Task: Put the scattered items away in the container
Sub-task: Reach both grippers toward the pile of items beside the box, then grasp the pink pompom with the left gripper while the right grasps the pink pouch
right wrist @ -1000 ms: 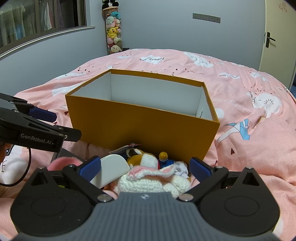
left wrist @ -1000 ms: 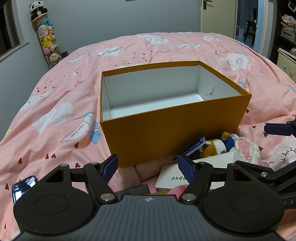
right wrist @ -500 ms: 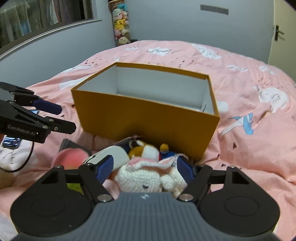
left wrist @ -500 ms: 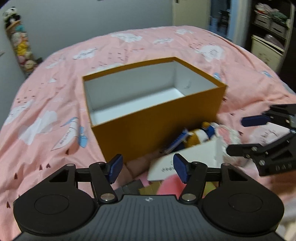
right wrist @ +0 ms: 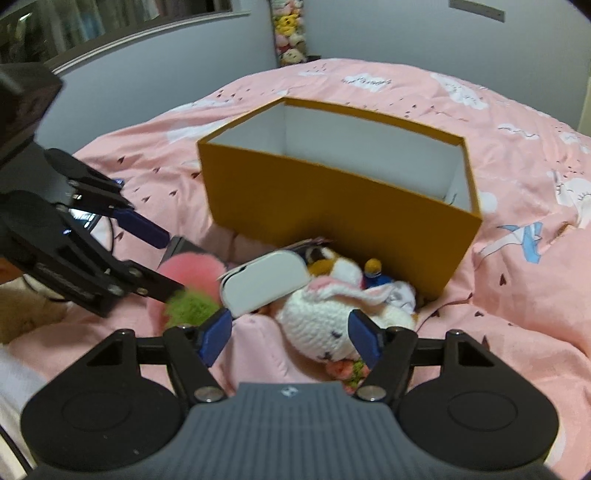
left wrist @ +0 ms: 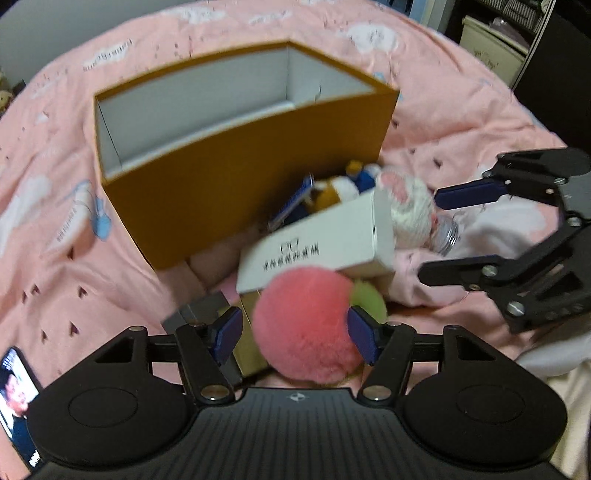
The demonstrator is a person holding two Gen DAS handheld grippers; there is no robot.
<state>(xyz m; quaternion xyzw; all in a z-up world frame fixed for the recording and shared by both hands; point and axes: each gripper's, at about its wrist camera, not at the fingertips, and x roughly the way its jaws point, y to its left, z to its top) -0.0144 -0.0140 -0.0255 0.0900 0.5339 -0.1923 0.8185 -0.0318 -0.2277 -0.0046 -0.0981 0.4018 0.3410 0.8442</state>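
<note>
An open orange box (left wrist: 240,177) (right wrist: 332,206) with a white inside stands on the pink bedspread. In front of it lies a heap: a white carton (left wrist: 321,243) (right wrist: 266,284), a pink peach plush (left wrist: 306,325) (right wrist: 192,269), a white crochet bunny (right wrist: 317,321) (left wrist: 410,210) and a small orange-and-white plush (right wrist: 332,264). My left gripper (left wrist: 295,338) straddles the peach plush, jaws opening; the right pad touches its fur, the left pad stands clear. My right gripper (right wrist: 290,338) straddles the bunny, jaws closing; its left pad is apart from it.
A lit phone (left wrist: 14,398) lies at the near left on the bedspread. A grey flat box (left wrist: 199,310) sits under the left fingers. A small glass jar (left wrist: 447,236) lies by the bunny. Stuffed toys (right wrist: 291,33) hang by the far wall.
Both grippers tipped downward toward the heap. The left one came down over the peach plush, which now sits between its fingers. The right jaws narrowed around the bunny.
</note>
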